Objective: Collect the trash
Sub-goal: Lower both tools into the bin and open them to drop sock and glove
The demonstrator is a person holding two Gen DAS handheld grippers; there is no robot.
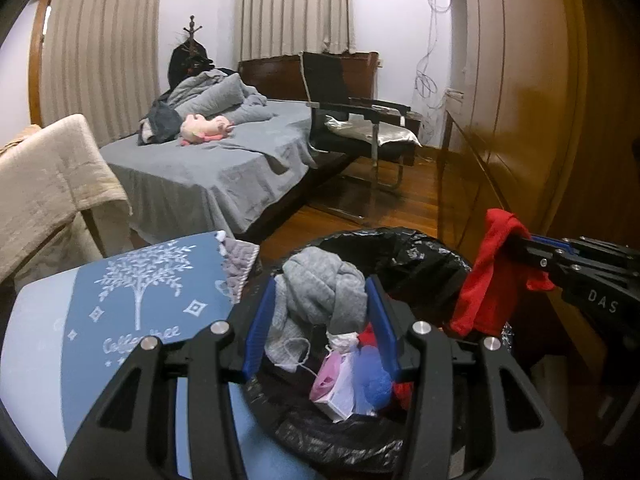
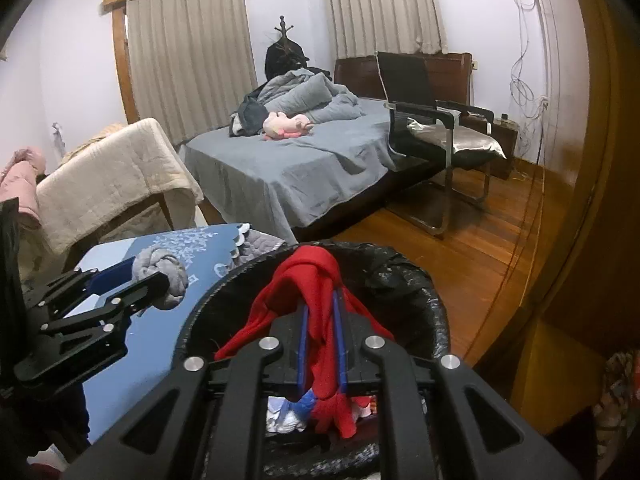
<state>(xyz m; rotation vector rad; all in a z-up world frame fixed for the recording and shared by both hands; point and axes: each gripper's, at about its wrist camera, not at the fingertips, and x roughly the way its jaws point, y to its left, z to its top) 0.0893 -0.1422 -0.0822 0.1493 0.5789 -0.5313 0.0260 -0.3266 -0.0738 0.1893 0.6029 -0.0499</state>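
While a grey-sheeted bed (image 1: pixel 224 160) fills the middle of the room beneath curtained windows, a black chair (image 1: pixel 360 120) stands at its 3 o'clock on the bare wooden floor (image 1: pixel 404 204), which runs open toward the wooden wardrobe doors (image 1: pixel 520 100). In the foreground, a blue surface with a white tree print (image 1: pixel 136 292) touches the rim of a bin lined with a black bag (image 1: pixel 420 248), the bin at its 3 o'clock. Inside lie pink, white and blue scraps (image 1: pixel 348 380). The left gripper (image 1: pixel 324 312) reaches in over the bin's 9 o'clock rim, its blue pads clamped on a knotted grey cloth (image 1: pixel 320 288) held above the bag's mouth. The right gripper (image 2: pixel 322 344) comes in from 3 o'clock, closed tight on a red cloth (image 2: pixel 316 292) that drapes down over the opening.
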